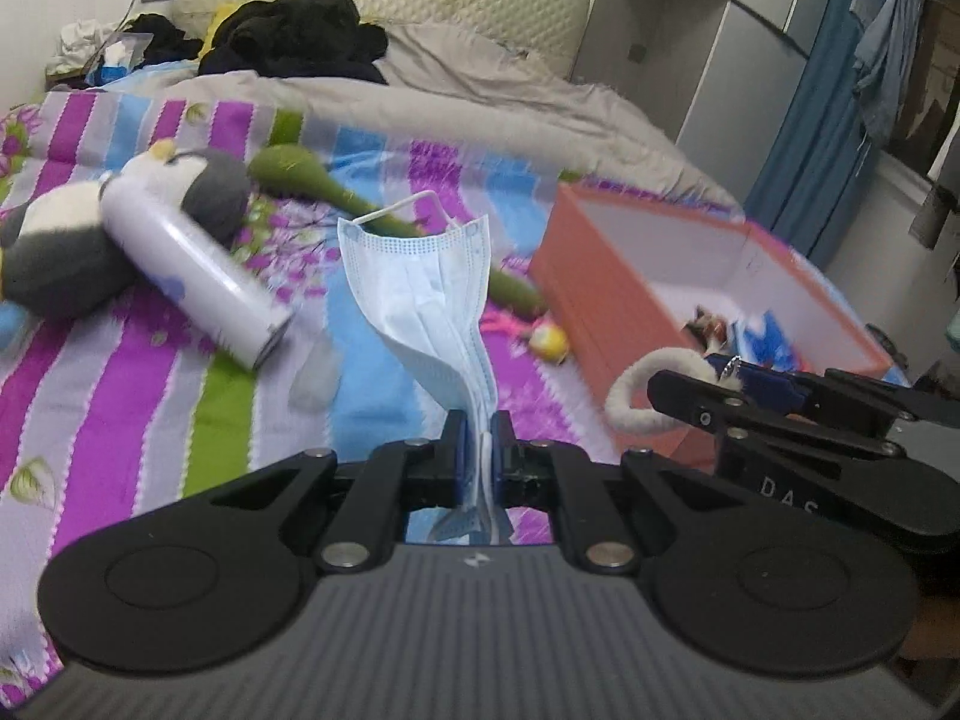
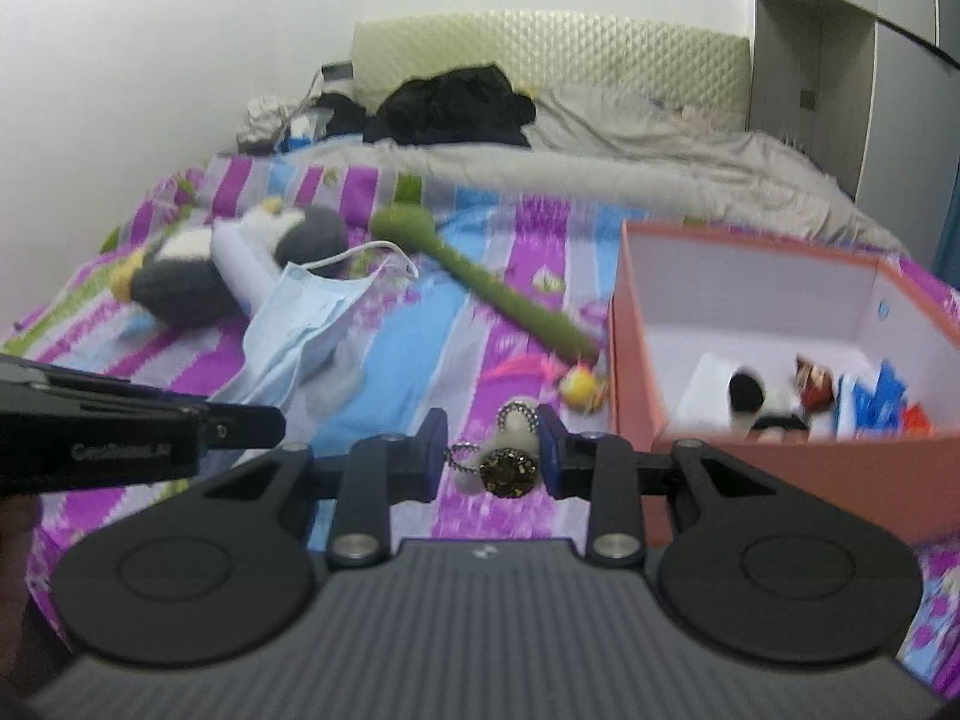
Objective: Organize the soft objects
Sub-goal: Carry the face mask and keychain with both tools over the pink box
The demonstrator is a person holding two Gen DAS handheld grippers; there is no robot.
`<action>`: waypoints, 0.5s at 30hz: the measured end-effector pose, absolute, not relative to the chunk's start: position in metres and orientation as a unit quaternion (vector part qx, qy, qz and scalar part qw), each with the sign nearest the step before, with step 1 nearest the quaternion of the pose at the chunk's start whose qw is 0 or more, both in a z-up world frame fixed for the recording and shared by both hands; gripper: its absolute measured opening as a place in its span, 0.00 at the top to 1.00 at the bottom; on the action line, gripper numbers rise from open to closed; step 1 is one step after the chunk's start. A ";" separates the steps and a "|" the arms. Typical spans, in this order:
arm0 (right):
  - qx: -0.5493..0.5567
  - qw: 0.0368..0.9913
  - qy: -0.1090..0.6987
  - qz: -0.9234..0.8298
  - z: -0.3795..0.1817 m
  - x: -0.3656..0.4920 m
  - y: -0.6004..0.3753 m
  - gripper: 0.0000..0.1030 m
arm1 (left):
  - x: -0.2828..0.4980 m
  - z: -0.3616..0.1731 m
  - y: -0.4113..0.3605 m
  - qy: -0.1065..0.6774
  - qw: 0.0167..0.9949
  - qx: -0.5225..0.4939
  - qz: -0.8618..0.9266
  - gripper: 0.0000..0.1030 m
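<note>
I am holding the left gripper (image 1: 478, 450) clamped on a blue mask (image 1: 429, 288), whose pleated body is standing up from the pads and hanging clear of the striped bedspread (image 1: 120, 408) (its ear loop is curling at the top). My right gripper (image 2: 492, 456) is gripping a small white fuzzy trinket (image 2: 517, 441) with wire loops and a dark round charm, pressed between the blue pads. To the right, the orange box (image 2: 636, 372) is sitting on the bedspread, already holding a few small items. Further back, a plush penguin (image 1: 54, 252) is lying beside a white bottle (image 1: 198, 276), touching it, and a long green plush (image 2: 480, 282) is stretching towards a small yellow toy (image 2: 579, 387) near the box. Dark clothes (image 1: 294, 36) are lying heaped by the headboard.
</note>
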State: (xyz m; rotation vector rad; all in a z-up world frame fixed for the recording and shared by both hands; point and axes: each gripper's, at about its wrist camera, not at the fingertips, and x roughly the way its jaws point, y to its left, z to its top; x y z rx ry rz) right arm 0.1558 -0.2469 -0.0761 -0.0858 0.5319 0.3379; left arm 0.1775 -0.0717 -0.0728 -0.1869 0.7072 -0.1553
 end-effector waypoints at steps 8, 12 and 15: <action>-0.036 0.960 0.226 0.161 -0.014 0.171 -0.268 0.67 | 0.206 -0.009 -0.095 0.324 0.934 -0.112 -0.097 0.90; -0.034 0.965 0.209 0.156 0.015 0.181 -0.284 0.66 | 0.222 0.025 -0.114 0.310 0.937 -0.117 -0.114 0.90; -0.035 0.968 0.199 0.147 0.033 0.192 -0.296 0.66 | 0.241 0.046 -0.133 0.306 0.935 -0.122 -0.130 0.90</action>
